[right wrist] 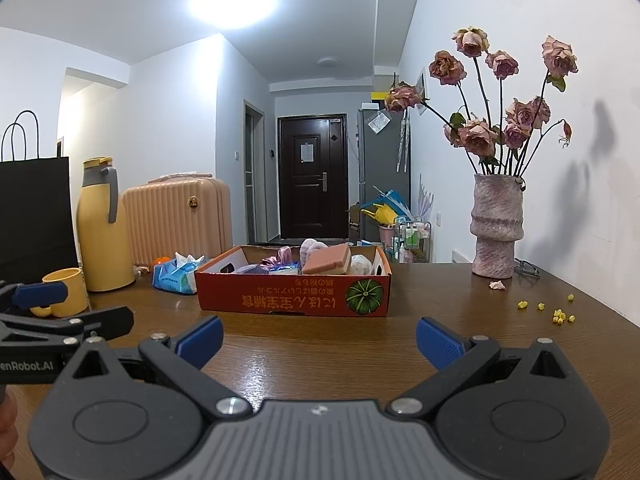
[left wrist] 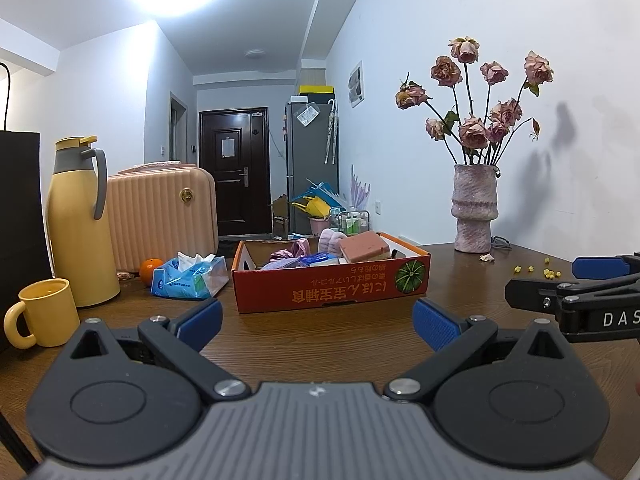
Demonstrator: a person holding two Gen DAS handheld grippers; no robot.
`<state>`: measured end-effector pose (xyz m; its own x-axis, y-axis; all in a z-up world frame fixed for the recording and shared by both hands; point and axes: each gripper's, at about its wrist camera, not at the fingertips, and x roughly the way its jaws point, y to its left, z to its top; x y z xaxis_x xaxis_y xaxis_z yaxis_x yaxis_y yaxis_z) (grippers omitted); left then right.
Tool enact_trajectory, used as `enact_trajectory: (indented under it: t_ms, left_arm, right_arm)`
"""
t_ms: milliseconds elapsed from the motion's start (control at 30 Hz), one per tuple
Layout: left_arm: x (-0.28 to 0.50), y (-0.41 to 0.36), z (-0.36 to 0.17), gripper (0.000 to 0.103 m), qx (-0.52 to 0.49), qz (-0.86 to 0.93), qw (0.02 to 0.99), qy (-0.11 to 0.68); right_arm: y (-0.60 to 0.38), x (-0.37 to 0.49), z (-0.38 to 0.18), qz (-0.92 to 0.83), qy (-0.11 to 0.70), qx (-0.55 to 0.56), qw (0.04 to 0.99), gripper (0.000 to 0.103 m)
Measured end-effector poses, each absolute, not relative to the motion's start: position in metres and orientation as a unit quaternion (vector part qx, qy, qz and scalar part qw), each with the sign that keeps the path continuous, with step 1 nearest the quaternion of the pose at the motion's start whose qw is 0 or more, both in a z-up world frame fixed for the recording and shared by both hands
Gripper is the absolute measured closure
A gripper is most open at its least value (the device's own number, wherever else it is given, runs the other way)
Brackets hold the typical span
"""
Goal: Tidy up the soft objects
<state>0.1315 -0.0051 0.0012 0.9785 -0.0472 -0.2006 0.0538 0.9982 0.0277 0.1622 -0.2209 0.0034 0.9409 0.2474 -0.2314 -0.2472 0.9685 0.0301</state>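
The soft things sit heaped in the box (left wrist: 332, 284), a shallow red carton in the middle of the tabletop (left wrist: 320, 340): a pink sponge (left wrist: 365, 248) leaning on top toward the box's right end, a fluffy pale piece (left wrist: 331, 239) behind it, shiny pink cloth (left wrist: 289, 254) to its left, and a blue packet (left wrist: 316, 259) low against the front wall. By the look of them they are light and yielding, so they should squash under the pads and not slip; the sponge holds its block shape best and is probably easiest to take across its short sides, while the cloth would need a pinch on a raised fold. Both grippers hang over the tabletop in front of the box, the left gripper (left wrist: 318, 324) with jaws wide and nothing between them, the right gripper (right wrist: 319, 334) equally wide and unladen. Left of the box lie a tissue pack (left wrist: 190, 276), an orange (left wrist: 151, 270), a yellow flask (left wrist: 78, 224) and a mug (left wrist: 44, 312); right of it stands a vase (left wrist: 475, 208) of dried roses, likely tippy, with yellow crumbs (left wrist: 548, 274) nearby. The box's front wall is the one thing to clear; the path to it is open.
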Motion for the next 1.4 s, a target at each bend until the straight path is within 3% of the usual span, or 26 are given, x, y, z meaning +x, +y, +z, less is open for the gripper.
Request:
enact_trajectory:
  t_ms: [1400]
  left_arm:
    - [0.1326, -0.0035, -0.0019, 0.0, 0.015, -0.026, 0.994, 0.103]
  right_arm:
    - [-0.2172, 0.1581, -0.0036, 0.125, 0.124, -0.001, 0.984, 0.0]
